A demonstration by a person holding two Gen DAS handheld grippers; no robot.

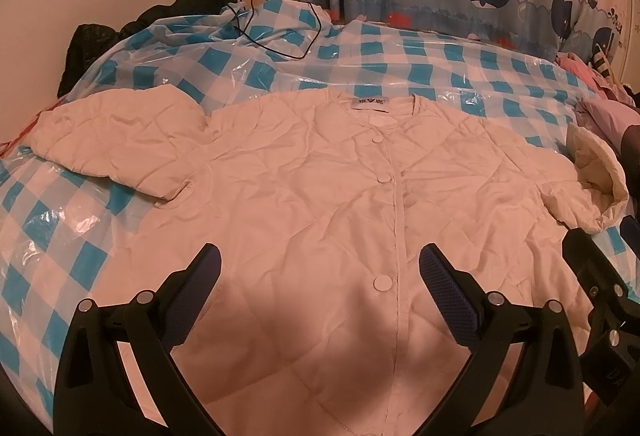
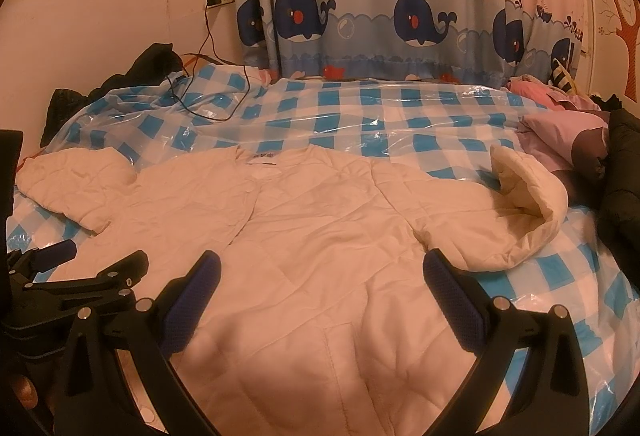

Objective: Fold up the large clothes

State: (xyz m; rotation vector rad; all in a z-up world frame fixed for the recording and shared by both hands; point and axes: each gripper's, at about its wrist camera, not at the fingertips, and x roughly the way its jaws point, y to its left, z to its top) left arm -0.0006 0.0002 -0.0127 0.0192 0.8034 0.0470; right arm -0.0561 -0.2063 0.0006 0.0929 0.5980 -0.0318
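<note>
A cream quilted jacket (image 1: 320,172) lies face up and buttoned on a blue-checked plastic sheet (image 1: 440,60), collar at the far side. Its left sleeve (image 1: 112,140) lies spread out to the left. Its right sleeve (image 1: 596,172) is curled up with the cuff open. My left gripper (image 1: 320,268) is open and empty over the jacket's lower front near the button strip. In the right wrist view the jacket (image 2: 320,204) fills the middle and my right gripper (image 2: 322,272) is open and empty over its right half, beside the curled sleeve (image 2: 524,204). The left gripper also shows in the right wrist view (image 2: 80,268) at the left edge.
A black garment (image 1: 160,16) and a black cable (image 1: 276,16) lie at the far left of the bed. Pink clothes (image 2: 560,124) and a dark jacket (image 2: 624,172) lie at the right. A whale-print curtain (image 2: 400,16) hangs behind the bed.
</note>
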